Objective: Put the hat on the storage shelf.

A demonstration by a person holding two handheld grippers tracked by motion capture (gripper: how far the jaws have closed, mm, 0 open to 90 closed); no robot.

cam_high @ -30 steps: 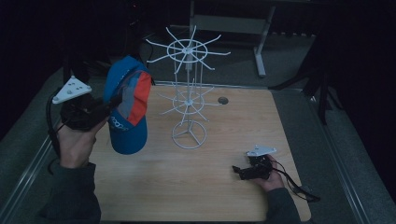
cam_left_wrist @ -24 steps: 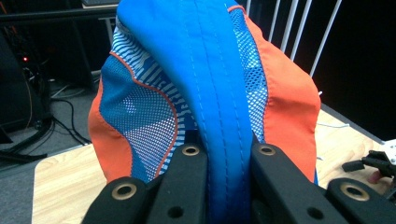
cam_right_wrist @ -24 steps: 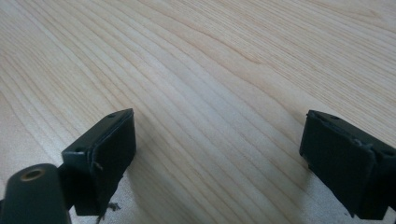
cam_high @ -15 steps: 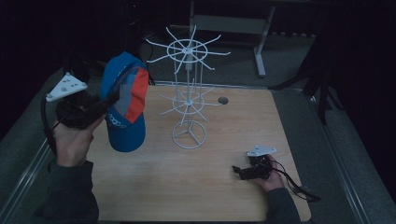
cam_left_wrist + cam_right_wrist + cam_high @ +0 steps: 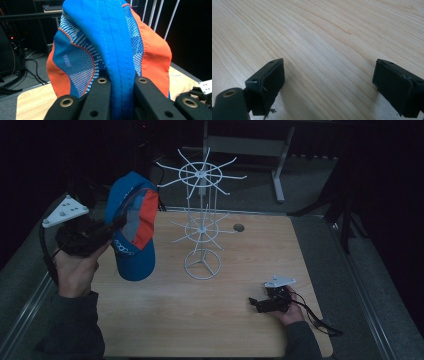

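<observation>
Raising its forearm above the bench's (image 5: pixel 165 320) left edge, the left gripper (image 5: pixel 107 227) clenches a blue-and-orange cap (image 5: pixel 132 232); the right gripper (image 5: pixel 257 304) rests low, jaws spread, empty.

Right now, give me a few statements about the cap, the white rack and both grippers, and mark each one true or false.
1. The left gripper is shut on the blue and orange cap. True.
2. The cap hangs on the white wire rack. False: it is held in the air left of the rack.
3. The right gripper is open over bare wood. True.
4. The right gripper holds a second cap. False: nothing is between its jaws.
5. The rack stands on the wooden table. True.
</observation>
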